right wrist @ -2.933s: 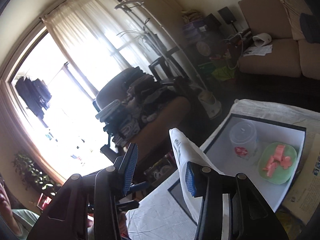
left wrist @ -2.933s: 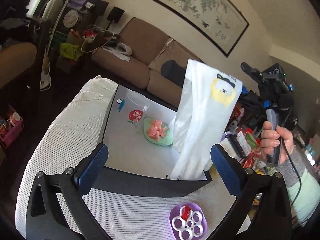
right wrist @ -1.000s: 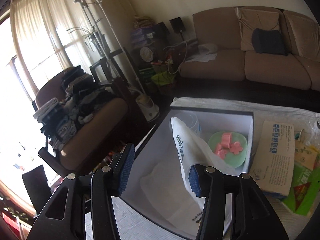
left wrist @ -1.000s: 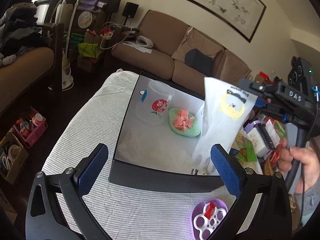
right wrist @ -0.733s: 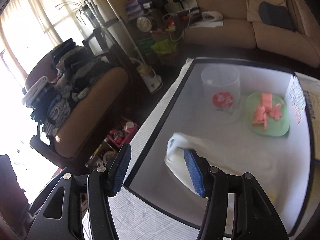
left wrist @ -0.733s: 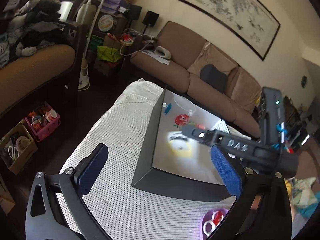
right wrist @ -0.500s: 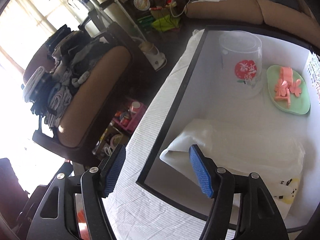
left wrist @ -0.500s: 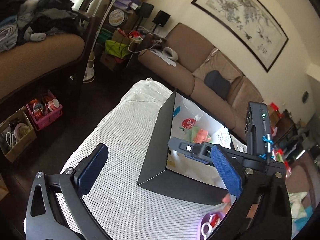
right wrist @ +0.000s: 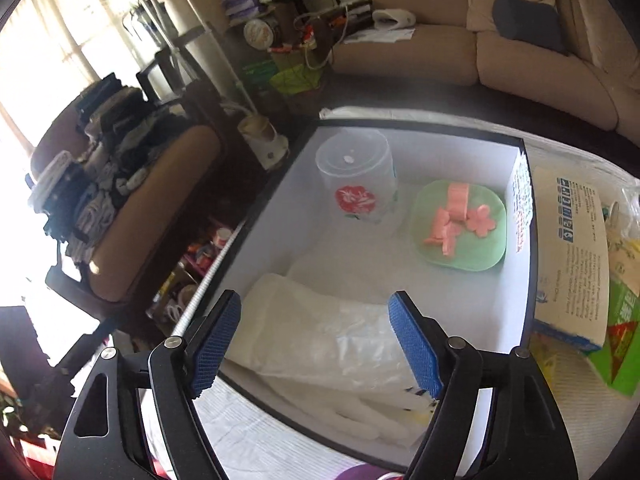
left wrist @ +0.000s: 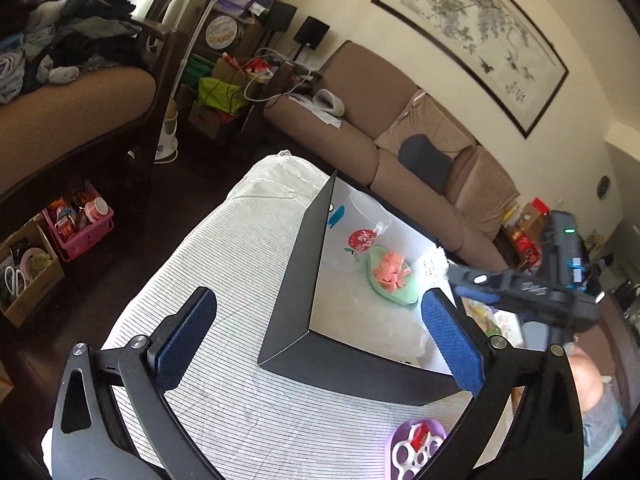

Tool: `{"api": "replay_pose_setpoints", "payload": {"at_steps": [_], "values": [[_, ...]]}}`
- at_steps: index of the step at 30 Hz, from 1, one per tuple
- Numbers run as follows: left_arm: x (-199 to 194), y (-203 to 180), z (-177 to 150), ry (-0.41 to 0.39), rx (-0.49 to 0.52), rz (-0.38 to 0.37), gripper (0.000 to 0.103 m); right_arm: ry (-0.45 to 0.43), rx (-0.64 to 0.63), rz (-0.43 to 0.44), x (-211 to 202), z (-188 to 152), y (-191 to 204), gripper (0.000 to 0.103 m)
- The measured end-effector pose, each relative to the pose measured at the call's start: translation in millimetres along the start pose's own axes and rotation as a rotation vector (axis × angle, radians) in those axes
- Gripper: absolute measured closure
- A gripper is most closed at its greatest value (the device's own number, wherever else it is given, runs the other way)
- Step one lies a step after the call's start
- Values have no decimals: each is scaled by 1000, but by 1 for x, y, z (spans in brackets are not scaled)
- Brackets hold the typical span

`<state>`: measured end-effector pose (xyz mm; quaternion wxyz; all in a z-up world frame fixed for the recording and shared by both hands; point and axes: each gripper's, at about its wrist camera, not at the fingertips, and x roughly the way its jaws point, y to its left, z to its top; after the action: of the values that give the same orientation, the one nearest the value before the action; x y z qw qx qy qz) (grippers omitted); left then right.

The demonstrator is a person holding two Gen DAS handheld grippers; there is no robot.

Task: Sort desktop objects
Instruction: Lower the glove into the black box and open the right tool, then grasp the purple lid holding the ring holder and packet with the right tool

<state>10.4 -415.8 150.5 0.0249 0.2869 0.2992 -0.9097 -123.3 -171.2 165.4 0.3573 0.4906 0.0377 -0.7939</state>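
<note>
White glove packet (right wrist: pixel 320 344) lies flat in the box (right wrist: pixel 516 320), long axis running across, right below my right gripper (right wrist: pixel 316 340), whose jaws are opening clear of it. My left gripper (left wrist: pixel 316 340) hangs wide and empty, farther off.

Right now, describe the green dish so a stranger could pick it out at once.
Find the black-sided box with the white inside, on the striped cloth. At its far end, right of the clear tub with the red flower print, sits the green dish. It alone is pale green and holds pink flower-shaped pieces; the bagged white gloves lie nearer.
</note>
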Motion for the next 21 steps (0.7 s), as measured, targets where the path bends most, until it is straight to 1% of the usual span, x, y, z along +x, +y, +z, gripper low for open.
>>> {"api": "replay_pose_setpoints", "payload": {"at_steps": [1,3,5,6,7,9,11,12,14,15,16,17,18,19,20,21], "values": [[1,-2,0,1,3,-2,0,66,-13,-27,18,1,-3,38],[3,-7,-2,6,17,1,0,185,-43,-85,52,-1,-7,50],[7,-14,-4,14,40,4,0,317,-100,-150,84,-11,-7,50],[9,-17,-4,21,52,4,0,369,-130,-176,97,-17,-5,50],[11,-21,-6,28,64,2,0,402,-160,-201,106,-23,-2,49],[15,-29,-9,41,84,-1,0,429,-206,-225,115,-30,5,47],[19,-37,-12,51,108,1,0,420,-218,-229,109,-29,8,47],[21,-41,-14,56,122,6,0,396,-208,-215,101,-26,8,47],[23,-49,-18,65,145,10,0,319,-157,-150,73,-18,5,45],[24,-53,-19,68,154,9,0,267,-129,-123,55,-15,2,40],[25,-55,-20,70,161,9,0,216,-109,-106,37,-14,-2,31],[26,-58,-21,72,167,8,0,171,-91,-88,18,-14,-6,27],[26,-61,-22,76,171,3,0,133,-75,-66,1,-15,-10,24],[28,-63,-24,83,173,-10,0,93,-62,-42,-17,-18,-14,23],[30,-65,-25,96,176,-36,0,62,-52,-31,-32,-20,-19,22],[32,-68,-27,109,182,-60,0,40,-39,-39,-44,-23,-22,22]]}}
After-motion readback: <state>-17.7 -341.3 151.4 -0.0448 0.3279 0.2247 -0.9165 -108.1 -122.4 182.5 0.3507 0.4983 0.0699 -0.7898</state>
